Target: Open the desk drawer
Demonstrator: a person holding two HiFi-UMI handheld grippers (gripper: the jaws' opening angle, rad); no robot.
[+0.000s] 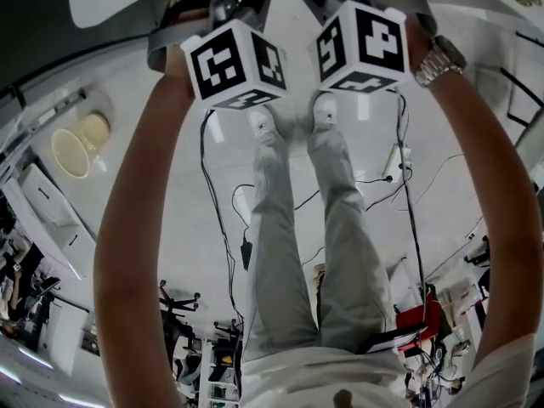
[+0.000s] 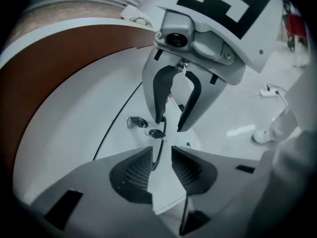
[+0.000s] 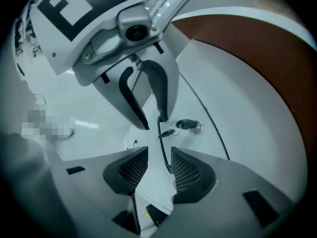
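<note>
The white drawer front [image 2: 106, 108] sits under the brown desk top [image 2: 59, 68]. A silver lock [image 2: 135, 122] with a dark key [image 2: 157, 133] is set in it, and shows again as lock [image 3: 192, 126] and key [image 3: 167, 132]. My left gripper [image 2: 161, 151] is open, close to the drawer front just below the key, pads apart from it. My right gripper [image 3: 159, 152] is open too, beside the left. Each sees the other: right gripper [image 2: 170, 125], left gripper [image 3: 154, 123]. A thin dark line runs between the jaws; I cannot tell what it is. Both marker cubes [image 1: 234, 62] [image 1: 361, 45] are side by side in the head view.
The person's legs [image 1: 289, 228] and white shoes stand on the pale floor below the grippers. Black cables [image 1: 217, 219] and a white power strip [image 2: 270, 90] lie on the floor. Furniture and clutter line the edges of the head view.
</note>
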